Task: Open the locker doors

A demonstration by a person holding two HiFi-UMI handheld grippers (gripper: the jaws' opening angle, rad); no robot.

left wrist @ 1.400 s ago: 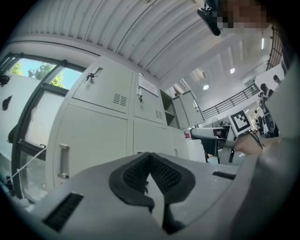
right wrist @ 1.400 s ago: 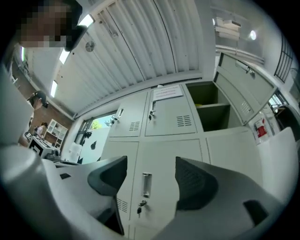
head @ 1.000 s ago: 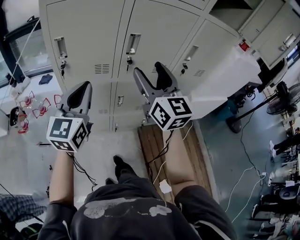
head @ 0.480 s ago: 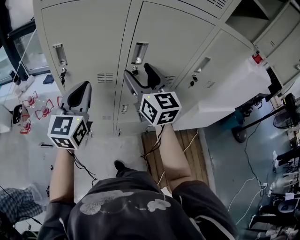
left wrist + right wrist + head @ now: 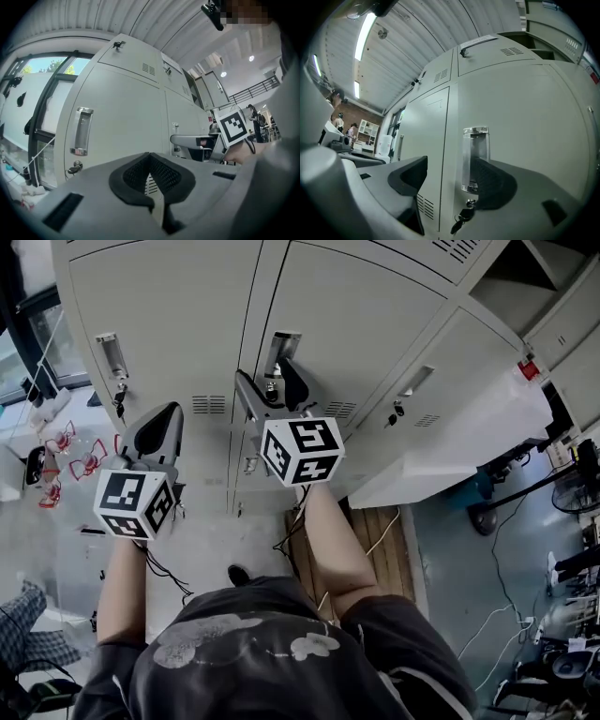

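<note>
**Two grippers up, both locker doors in front of you shut**

Your right gripper (image 5: 272,382) has its jaws spread wide, right up at the recessed handle (image 5: 474,157) of the middle locker door (image 5: 361,324). That handle is a tall, narrow pocket with a shiny metal rim. The dark ribbed pad of one jaw sits just beside it, and the other jaw is out over the neighbouring door. Can't tell whether anything's actually touching. A small key (image 5: 461,219) dangles from the lock right under the handle, and louvred vent slots (image 5: 424,206) show just across the seam.

Your left gripper (image 5: 159,430) is closed up, its textured black pads meeting with nothing between them, held off from the left locker door (image 5: 169,315). That one has the same chrome-rimmed handle pocket (image 5: 82,131) with a second key (image 5: 75,168) below it. Both doors are flat, pale grey painted sheet metal, sitting flush in their frames.
</note>
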